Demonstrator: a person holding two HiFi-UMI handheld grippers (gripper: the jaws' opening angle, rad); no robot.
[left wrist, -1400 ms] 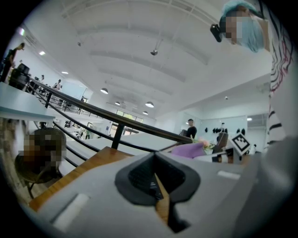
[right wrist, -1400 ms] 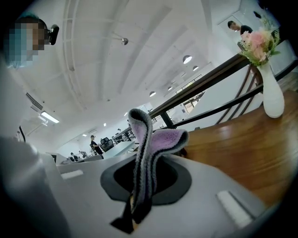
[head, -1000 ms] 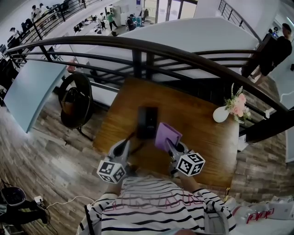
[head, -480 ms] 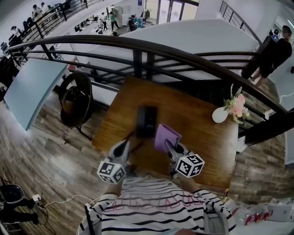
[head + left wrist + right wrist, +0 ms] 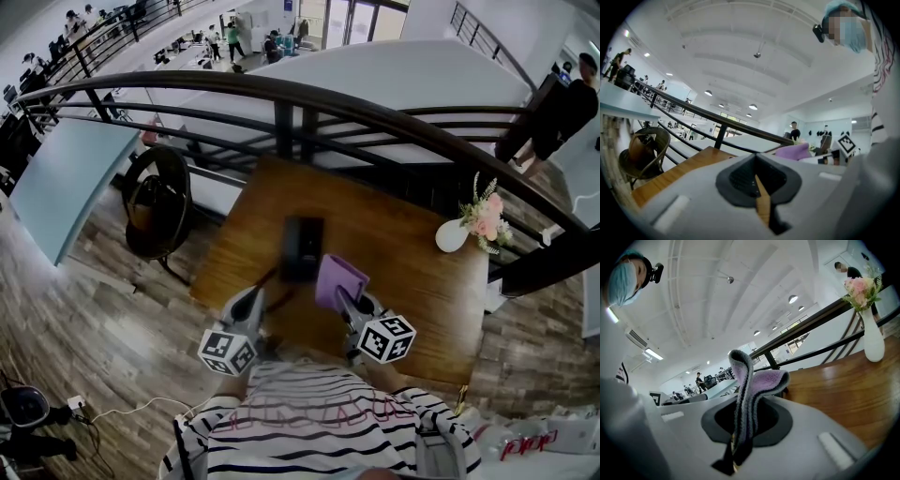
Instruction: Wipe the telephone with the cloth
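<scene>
**A:** Entry one, the right claw?
**B:** Jaws closed on a purple cloth. The cloth is pinched on edge and its free end flops over past the tips. In the head view the right claw holds the cloth low over the counter.

**A:** Entry two, the left claw?
**B:** Jaws together with nothing gripped. Only a thin sliver of wood shows between them. From above, the left claw sits at the counter's near edge, apart from the right one.

**A:** Entry three, the telephone?
**B:** One black telephone, lying flat on the counter ahead of both claws. It is just to the left of the cloth. I cannot tell whether the two touch.

**A:** Other items on the counter?
**B:** One white vase holding pink flowers. It stands upright at the far right corner, well apart from the telephone. The right gripper view shows the same vase.

**A:** Surroundings?
**B:** A dark railing runs behind the counter. A round chair stands on the wood floor to the left.
</scene>
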